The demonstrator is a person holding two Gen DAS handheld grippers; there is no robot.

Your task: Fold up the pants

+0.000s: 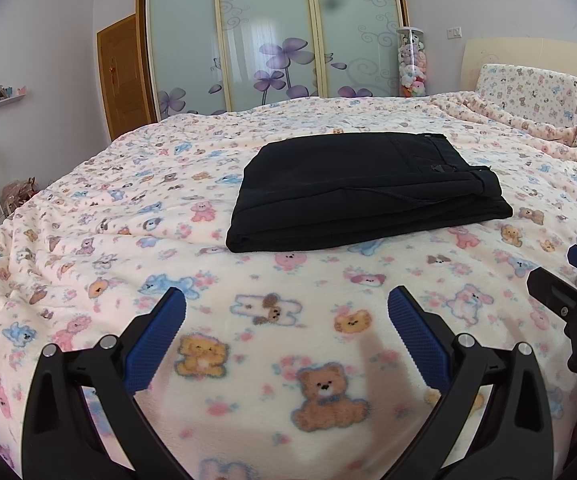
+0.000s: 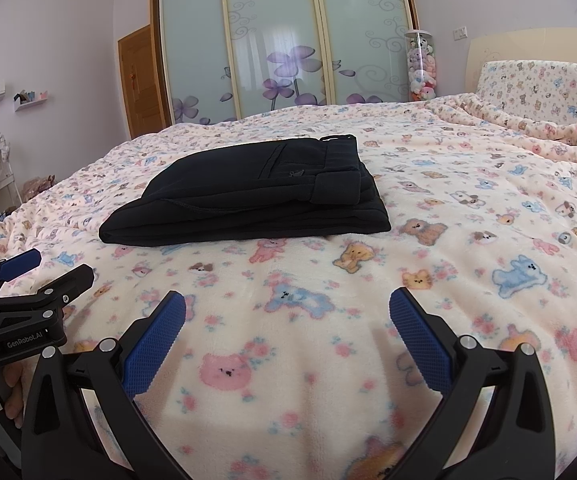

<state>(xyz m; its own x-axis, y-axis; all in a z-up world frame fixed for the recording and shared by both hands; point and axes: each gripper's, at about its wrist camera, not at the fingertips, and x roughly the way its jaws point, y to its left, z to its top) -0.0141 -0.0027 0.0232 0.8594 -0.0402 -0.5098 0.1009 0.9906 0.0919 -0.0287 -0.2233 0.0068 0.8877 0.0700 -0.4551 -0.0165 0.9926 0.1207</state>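
- left black two-finger gripper with blue ribbed pads: jaws spread wide, holding nothing, above the cream fleece teddy-bear blanket.
- black fabric pants: folded into a flat rectangular stack on the blanket, well ahead of both grippers, touching neither.
- right black two-finger gripper with blue pads: jaws also wide apart, holding nothing, beside the left one.

Black pants are seen folded into a flat stack on the bear-print blanket, waistband toward the right. The left gripper is held over the blanket near the pants, not touching them, blue pads spread wide. The right gripper is partly seen at the right edge.
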